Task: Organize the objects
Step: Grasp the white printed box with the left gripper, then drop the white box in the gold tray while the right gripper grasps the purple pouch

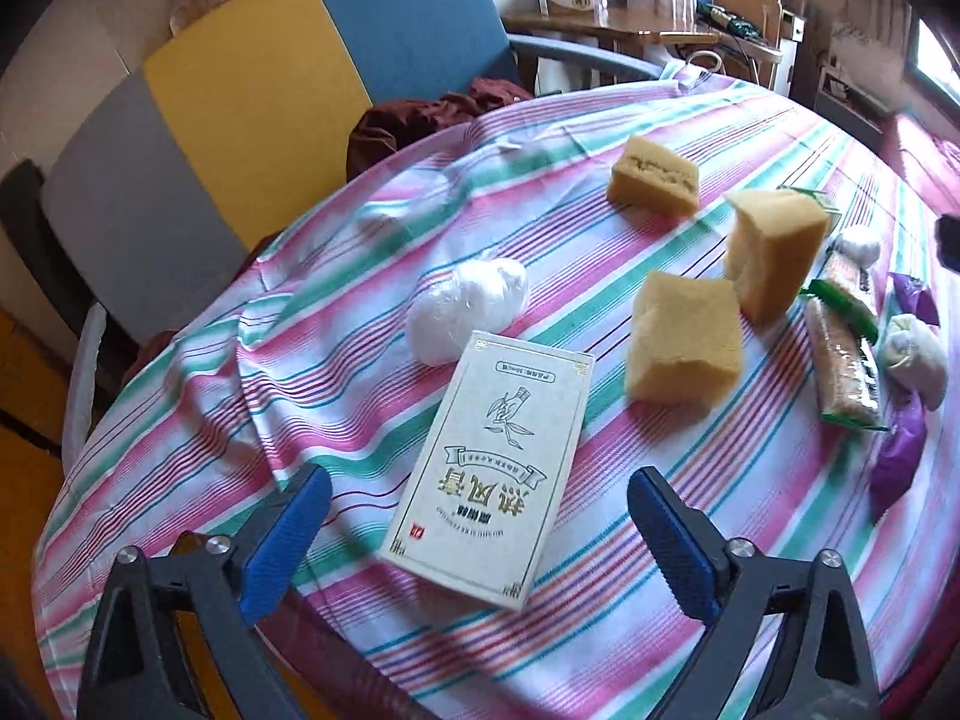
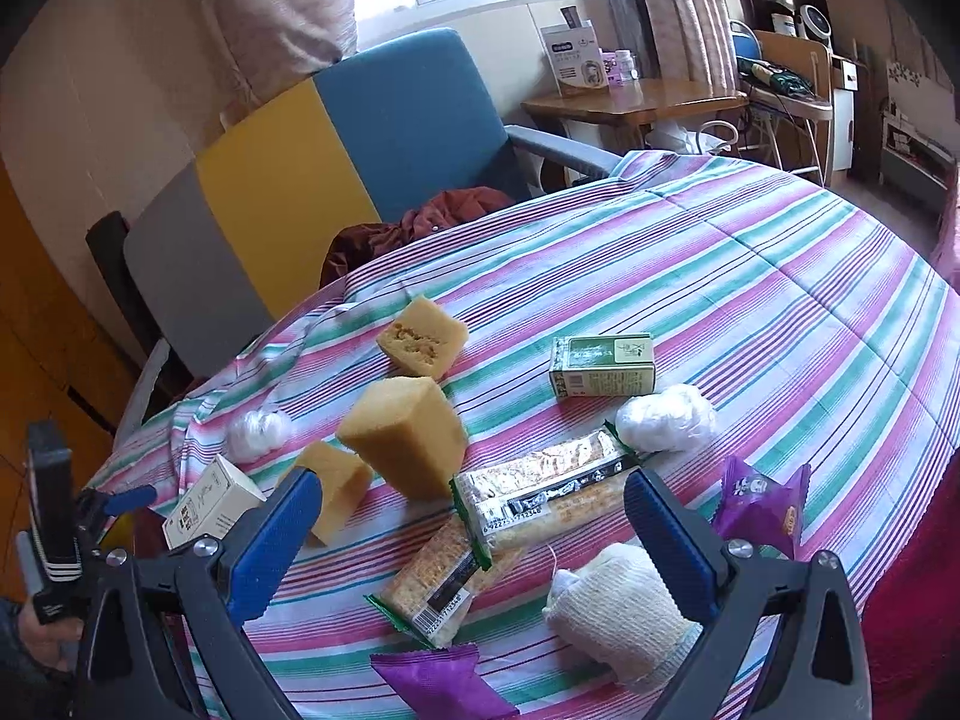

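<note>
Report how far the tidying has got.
Done: nothing looks grouped; three sponges, cracker packs, purple packets and green box lie scattered on the striped cloth. In hand: nothing; left gripper hangs open around the white box, right gripper open above the crackers. Left: everything.

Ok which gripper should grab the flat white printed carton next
Left. The left gripper is open with the flat white printed carton lying between its fingers; the right gripper is open over the clear-wrapped cracker packs.
</note>
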Available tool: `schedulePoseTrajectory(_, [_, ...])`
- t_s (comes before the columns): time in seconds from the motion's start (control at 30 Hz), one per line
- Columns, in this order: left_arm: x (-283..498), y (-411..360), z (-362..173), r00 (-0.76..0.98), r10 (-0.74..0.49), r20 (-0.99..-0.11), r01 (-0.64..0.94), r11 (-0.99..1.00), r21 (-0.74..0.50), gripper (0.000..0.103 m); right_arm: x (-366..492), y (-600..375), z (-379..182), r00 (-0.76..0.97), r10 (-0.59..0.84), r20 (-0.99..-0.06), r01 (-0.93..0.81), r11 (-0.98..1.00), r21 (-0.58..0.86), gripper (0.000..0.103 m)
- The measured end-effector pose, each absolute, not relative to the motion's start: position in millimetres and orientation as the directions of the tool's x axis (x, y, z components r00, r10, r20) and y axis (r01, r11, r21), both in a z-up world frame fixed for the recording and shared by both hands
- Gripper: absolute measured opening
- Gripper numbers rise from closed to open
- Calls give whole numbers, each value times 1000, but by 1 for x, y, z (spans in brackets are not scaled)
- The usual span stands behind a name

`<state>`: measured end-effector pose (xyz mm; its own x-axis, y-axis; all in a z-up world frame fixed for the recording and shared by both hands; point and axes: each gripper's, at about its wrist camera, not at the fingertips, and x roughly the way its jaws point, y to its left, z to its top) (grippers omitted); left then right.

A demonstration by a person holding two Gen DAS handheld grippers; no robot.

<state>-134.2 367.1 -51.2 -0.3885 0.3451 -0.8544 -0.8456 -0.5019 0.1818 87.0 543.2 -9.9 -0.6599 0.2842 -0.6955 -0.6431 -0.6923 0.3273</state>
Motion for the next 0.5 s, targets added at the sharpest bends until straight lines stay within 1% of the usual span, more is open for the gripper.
schedulePoseTrajectory(0.03, [-136, 369, -54, -382, 341, -859, -847, -502, 177, 85, 86, 544, -11, -658, 279, -699, -643, -692, 328, 103])
schedulePoseTrajectory(0.07, [-137, 370, -58, -373, 337, -865, -848, -502, 170, 80, 86, 543, -11, -657, 275, -701, -641, -694, 329, 103])
schedulePoseTrajectory(0.1, [-138, 372, -62, -356, 332, -873, -850, -504, 155, 68, 84, 543, -12, -655, 270, -706, -639, -696, 327, 103])
schedulePoseTrajectory(0.13, [-139, 372, -65, -346, 329, -879, -850, -507, 144, 59, 83, 543, -13, -653, 265, -709, -636, -700, 324, 103])
schedulePoseTrajectory(0.17, [-138, 372, -67, -331, 334, -882, -851, -510, 126, 54, 82, 542, -13, -651, 262, -713, -634, -704, 321, 103])
schedulePoseTrajectory(0.2, [-137, 370, -67, -320, 346, -882, -850, -516, 106, 52, 80, 541, -14, -648, 256, -718, -631, -709, 316, 103])
schedulePoseTrajectory(0.27, [-134, 365, -64, -319, 365, -875, -843, -530, 86, 52, 76, 538, -16, -645, 237, -727, -617, -722, 312, 102])
schedulePoseTrajectory(0.33, [-131, 359, -58, -326, 383, -865, -836, -544, 74, 52, 73, 534, -17, -644, 217, -734, -597, -742, 304, 97])
schedulePoseTrajectory(0.47, [-122, 343, -41, -334, 431, -838, -816, -577, 29, 52, 65, 524, -21, -626, 198, -754, -569, -777, 269, 94])
schedulePoseTrajectory(0.5, [-119, 337, -36, -335, 441, -833, -809, -587, 15, 52, 63, 522, -22, -622, 192, -759, -562, -785, 262, 91])
